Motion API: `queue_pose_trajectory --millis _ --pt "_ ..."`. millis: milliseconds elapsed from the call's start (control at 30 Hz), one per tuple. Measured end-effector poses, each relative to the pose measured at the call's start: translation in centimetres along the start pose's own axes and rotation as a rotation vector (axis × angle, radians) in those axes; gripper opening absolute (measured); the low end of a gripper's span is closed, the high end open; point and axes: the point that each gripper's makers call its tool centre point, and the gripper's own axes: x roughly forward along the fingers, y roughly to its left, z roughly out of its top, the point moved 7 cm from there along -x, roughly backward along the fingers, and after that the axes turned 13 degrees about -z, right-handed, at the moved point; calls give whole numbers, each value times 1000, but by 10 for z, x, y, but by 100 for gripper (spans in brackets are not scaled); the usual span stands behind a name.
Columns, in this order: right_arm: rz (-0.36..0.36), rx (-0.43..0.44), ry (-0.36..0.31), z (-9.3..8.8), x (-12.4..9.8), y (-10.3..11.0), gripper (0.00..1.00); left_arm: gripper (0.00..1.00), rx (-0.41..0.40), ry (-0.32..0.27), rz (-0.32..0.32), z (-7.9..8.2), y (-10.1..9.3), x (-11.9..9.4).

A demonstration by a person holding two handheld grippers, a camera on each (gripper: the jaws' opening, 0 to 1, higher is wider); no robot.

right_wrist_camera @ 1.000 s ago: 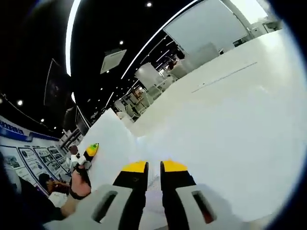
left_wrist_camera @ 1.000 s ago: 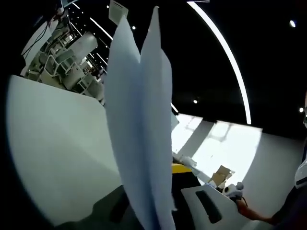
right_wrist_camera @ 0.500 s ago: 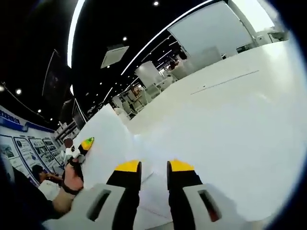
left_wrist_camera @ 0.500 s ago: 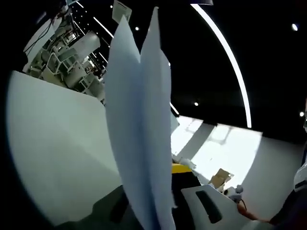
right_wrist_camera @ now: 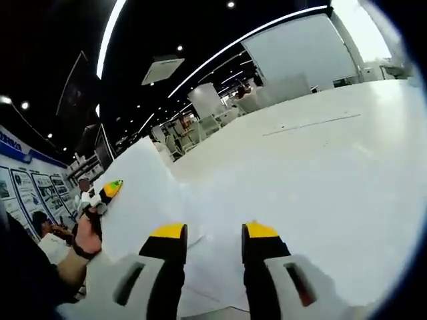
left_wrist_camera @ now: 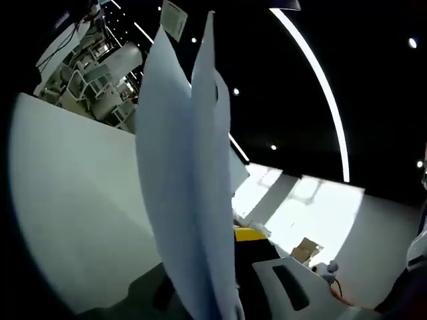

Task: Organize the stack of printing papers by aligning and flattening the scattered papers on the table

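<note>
A sheaf of white printing papers (left_wrist_camera: pixel 187 167) stands upright on edge between the jaws of my left gripper (left_wrist_camera: pixel 207 257), which is shut on it; the yellow tip (left_wrist_camera: pixel 250 233) of one jaw shows beside the sheets. In the right gripper view the same papers (right_wrist_camera: pixel 137 200) rise over the white table (right_wrist_camera: pixel 320 173) at the left. The left gripper (right_wrist_camera: pixel 107 190) is at their edge, held by a person's hand (right_wrist_camera: pixel 83 243). My right gripper (right_wrist_camera: pixel 213 232) hovers low over the table beside the papers, jaws open with nothing between them.
The table top (left_wrist_camera: pixel 73 200) spreads wide and bare on both sides of the papers. Chairs and desks (left_wrist_camera: pixel 93 73) stand beyond its far edge. Posters (right_wrist_camera: pixel 20 200) line a wall at the left. A person's sleeve (left_wrist_camera: pixel 417 247) is at the right.
My right gripper's jaws have spread from nearly shut to open. The left gripper keeps its hold on the upright papers, which shifted slightly.
</note>
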Motion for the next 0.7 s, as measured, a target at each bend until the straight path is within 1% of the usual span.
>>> queue_pose_trajectory --millis 133,267,433,700 --pt "-8 -30 -7 1 1 -1 34 7 -1 -2 2 0 0 0" --pt "-23 -51 -14 1 2 -2 44 7 -3 -6 4 1 1 -1" --pt "-12 -56 -14 1 1 -1 45 7 -4 -6 5 1 1 -1" --pt "-44 -77 -9 1 0 -7 52 7 -4 -8 6 1 2 -1"
